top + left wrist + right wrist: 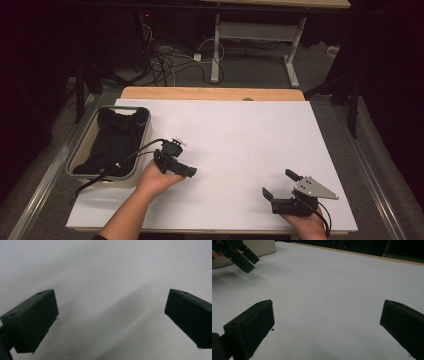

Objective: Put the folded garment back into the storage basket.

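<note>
Right gripper (pixel 280 185) low at the near right of the surface (pixel 240 140), jaws wide, nothing between them. Left gripper (pixel 186 171) nearer the bin (pixel 142 150), jaws wide and empty, pointing right, away from it. Black cloth (pixel 117 140) bunched in the bin, long axis running near-to-far, lying left of the left jaws.

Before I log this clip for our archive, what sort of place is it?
Probably a lab or recording room: a white-covered table, loose cables on the floor behind it, dark curtains around, and a bin of black cloth.
</note>
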`<state>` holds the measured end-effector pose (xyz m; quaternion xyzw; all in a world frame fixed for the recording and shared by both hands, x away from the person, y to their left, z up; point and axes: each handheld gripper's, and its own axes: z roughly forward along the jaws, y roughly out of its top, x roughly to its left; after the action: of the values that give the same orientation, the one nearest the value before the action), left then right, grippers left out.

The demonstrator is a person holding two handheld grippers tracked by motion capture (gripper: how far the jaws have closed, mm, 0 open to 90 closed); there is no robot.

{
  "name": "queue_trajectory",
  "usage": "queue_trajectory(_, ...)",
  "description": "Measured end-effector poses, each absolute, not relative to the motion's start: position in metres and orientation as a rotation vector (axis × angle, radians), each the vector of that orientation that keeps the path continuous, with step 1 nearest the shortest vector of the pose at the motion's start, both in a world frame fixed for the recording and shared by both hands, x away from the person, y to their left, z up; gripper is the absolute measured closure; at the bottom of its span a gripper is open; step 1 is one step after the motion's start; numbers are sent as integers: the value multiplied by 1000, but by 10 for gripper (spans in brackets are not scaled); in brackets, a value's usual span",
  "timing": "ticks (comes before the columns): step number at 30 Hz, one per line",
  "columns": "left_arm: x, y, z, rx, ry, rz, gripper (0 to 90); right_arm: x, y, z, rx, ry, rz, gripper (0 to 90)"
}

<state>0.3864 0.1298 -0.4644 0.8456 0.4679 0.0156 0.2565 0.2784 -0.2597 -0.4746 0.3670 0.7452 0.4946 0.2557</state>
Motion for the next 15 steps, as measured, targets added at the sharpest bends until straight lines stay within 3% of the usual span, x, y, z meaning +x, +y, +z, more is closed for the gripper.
queue_trajectory(15,360,144,-484,2040,1099,161,0,279,-259,-477,997,2027,1358,0)
